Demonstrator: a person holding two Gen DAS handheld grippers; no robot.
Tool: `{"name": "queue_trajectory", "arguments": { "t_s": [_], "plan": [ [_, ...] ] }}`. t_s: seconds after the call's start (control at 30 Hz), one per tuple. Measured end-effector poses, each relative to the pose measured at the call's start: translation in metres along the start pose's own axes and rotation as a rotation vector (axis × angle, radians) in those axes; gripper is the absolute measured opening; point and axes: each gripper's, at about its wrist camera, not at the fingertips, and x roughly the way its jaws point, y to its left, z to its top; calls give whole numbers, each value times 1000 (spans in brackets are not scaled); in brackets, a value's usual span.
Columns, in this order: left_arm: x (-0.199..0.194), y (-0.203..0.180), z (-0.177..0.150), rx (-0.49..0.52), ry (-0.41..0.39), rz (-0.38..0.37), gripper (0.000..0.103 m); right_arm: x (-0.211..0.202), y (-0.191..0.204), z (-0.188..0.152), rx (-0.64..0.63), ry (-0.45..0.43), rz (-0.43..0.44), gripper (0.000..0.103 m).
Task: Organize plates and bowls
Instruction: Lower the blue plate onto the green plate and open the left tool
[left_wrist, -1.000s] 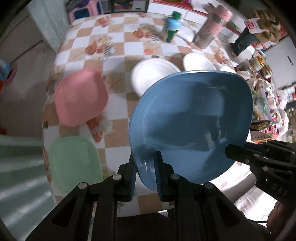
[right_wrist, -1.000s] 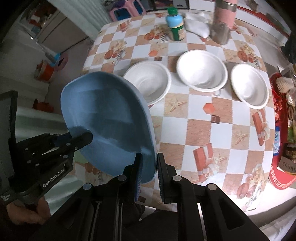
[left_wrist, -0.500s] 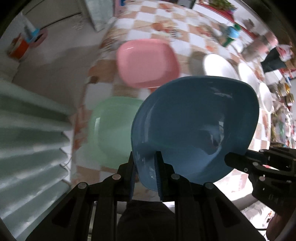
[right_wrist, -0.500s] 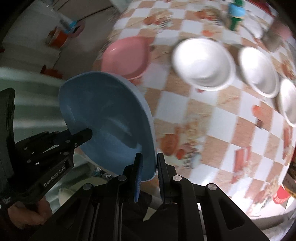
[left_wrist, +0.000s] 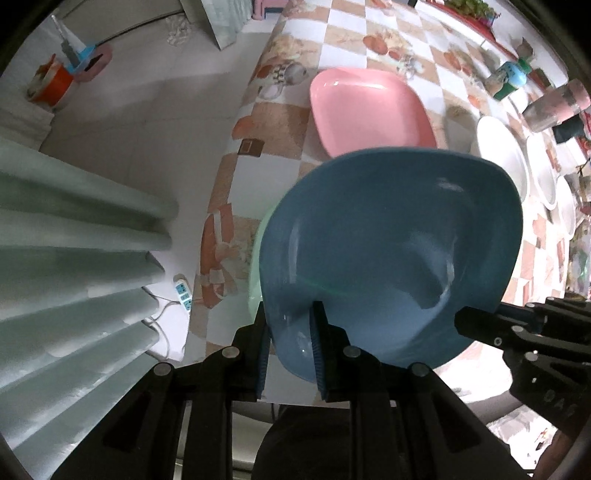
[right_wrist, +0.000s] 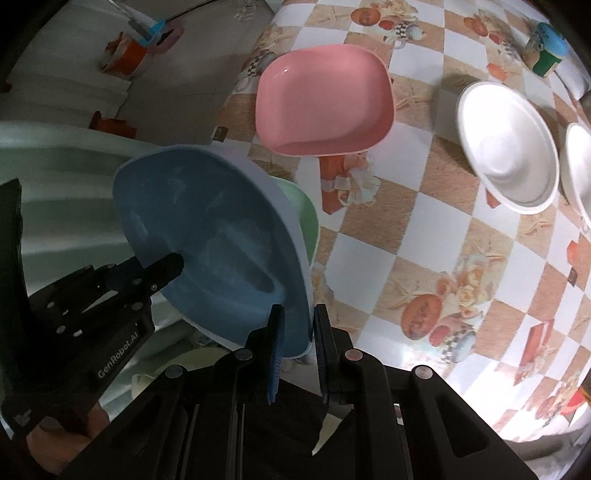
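Two white bowls (right_wrist: 508, 147) and pink plate (right_wrist: 325, 99) sat on checkered surface (right_wrist: 424, 258), blue plate (left_wrist: 388, 258) hung over green plate (right_wrist: 301, 206), left gripper (left_wrist: 290, 345) and right gripper (right_wrist: 297, 341) both clamped its rim.

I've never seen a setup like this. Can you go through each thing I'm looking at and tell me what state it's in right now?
Left gripper: shut on the blue plate's rim.
Right gripper: shut on the opposite rim.
Blue square plastic plate: held in the air, tilted, above the green one.
Green plastic plate: flat on the table, mostly hidden.
Pink square plastic plate: flat on the table, empty.
White round bowls: upright, empty, side by side.
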Motion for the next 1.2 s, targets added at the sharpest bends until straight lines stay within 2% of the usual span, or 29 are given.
{"name": "queue_trajectory", "arguments": {
  "t_s": [0.37,0.57,0.73,0.8,0.87,0.9,0.93,0.97,1.0,1.03,1.07,1.13,1.2],
  "plan": [
    [19,7,9,70,38,30,22,22,10,12,33,43,-30,19],
    [23,7,12,92,44,30,22,28,18,16,18,37,-85,19],
    [20,10,13,90,28,27,23,29,22,20,14,36,-99,19],
    [15,12,12,82,10,-1,23,26,21,19,14,27,-108,19],
    [8,13,13,78,-14,-32,36,21,20,17,10,6,-130,20],
    [3,12,13,78,-32,-42,50,16,19,17,6,-7,-149,21],
    [0,10,14,77,-46,-45,62,10,19,16,1,-24,-167,34],
    [-7,8,15,77,-71,-50,65,0,19,14,-11,-67,-188,62],
    [-11,6,16,78,-86,-56,67,-10,21,13,-23,-108,-200,74],
    [-17,2,19,81,-104,-71,67,-24,25,10,-49,-172,-216,79],
    [-21,-1,20,83,-117,-84,67,-41,31,6,-87,-241,-244,79],
    [-28,-9,24,90,-142,-97,69,-63,37,-1,-127,-332,-283,79],
    [-33,-17,27,92,-163,-91,72,-77,37,-7,-134,-397,-318,88]
  ]
}}
